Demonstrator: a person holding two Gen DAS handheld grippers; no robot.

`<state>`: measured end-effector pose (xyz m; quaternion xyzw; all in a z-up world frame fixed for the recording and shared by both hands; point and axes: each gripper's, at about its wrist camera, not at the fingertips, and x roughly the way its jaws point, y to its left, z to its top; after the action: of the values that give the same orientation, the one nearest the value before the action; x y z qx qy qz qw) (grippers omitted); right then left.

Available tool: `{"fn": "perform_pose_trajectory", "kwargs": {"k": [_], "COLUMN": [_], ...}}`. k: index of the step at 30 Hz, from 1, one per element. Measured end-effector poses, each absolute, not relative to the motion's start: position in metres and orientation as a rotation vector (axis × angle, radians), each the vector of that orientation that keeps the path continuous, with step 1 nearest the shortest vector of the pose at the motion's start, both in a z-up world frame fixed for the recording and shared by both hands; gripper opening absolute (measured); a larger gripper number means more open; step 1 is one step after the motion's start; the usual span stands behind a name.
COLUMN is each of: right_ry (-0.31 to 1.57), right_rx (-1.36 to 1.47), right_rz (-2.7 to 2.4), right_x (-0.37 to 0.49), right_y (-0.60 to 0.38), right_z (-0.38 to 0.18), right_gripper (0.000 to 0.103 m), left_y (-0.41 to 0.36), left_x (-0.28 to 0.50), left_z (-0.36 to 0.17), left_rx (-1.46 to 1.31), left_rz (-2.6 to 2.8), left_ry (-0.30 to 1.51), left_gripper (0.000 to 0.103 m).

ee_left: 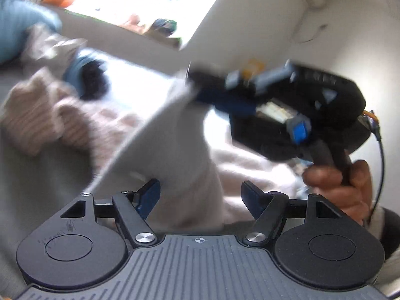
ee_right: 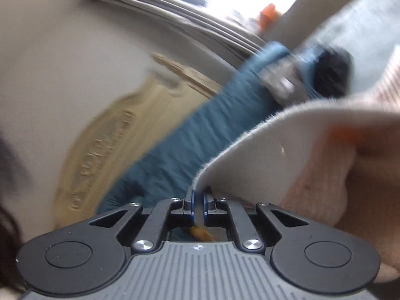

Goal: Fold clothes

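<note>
1. Pale pink-beige garment (ee_left: 160, 135) hangs mid-frame in the left wrist view, its long edge slanting from upper right to lower left.
2. Right gripper (ee_right: 198, 200) fingers pinch its edge.
3. Left gripper (ee_left: 200, 195) fingers stand spread, with cloth hanging between them.

Left gripper (ee_left: 200, 195) fingers (ee_left: 150, 195) apart; right gripper (ee_left: 192, 85) pinching pale garment (ee_left: 160, 145) corner.

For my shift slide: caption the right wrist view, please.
Right hand-held gripper shut on a pale garment's edge, blue garment behind.
</note>
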<state>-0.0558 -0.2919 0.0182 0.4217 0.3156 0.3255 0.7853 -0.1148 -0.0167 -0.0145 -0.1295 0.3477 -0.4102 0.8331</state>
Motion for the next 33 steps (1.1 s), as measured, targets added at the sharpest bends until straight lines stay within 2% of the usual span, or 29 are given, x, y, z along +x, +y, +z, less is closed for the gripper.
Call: {"fn": "perform_pose_trajectory", "kwargs": {"k": [2,5,10,13,18,23,29,33], "right_ry": [0.799,0.82,0.706,0.641,0.594,0.62,0.649,0.688], "right_rx": [0.909,0.963,1.057,1.123,1.13,0.961,0.645,0.487], "right_rz": [0.61,0.527,0.417,0.34,0.205,0.092,-0.024,-0.077], "right_x": [-0.05,-0.065,-0.107,-0.125,-0.122,-0.097,-0.059,-0.029], "right_y": [-0.29,-0.313,-0.369,-0.404,-0.446,-0.469,-0.489,-0.503], "right_z": [-0.005,-0.024,-0.02,-0.02,-0.016,-0.002,0.018,0.023], "right_gripper": [0.024,0.028,0.053,0.059,0.06,0.06,0.06,0.06], "left_y": [-0.015,-0.008,-0.002,-0.007,-0.054,-0.169,-0.299,-0.326], "left_x": [-0.111,-0.113,-0.108,-0.091,-0.036,0.032,0.074,0.065], "left_z": [-0.025,-0.031,-0.024,-0.01,0.033,0.049,-0.024,-0.076], "left_rx": [-0.272,-0.269,-0.268,-0.258,-0.197,0.086,0.389,0.603], "left_rz": [-0.805,-0.741,-0.734,-0.759,-0.808,-0.885,-0.983,-0.979], "left_ry": [0.795,0.809,0.756,0.694,0.624,0.675,0.977,0.989], "left_gripper": [0.072,0.072,0.072,0.072,0.079,0.081,0.08,0.077]}}
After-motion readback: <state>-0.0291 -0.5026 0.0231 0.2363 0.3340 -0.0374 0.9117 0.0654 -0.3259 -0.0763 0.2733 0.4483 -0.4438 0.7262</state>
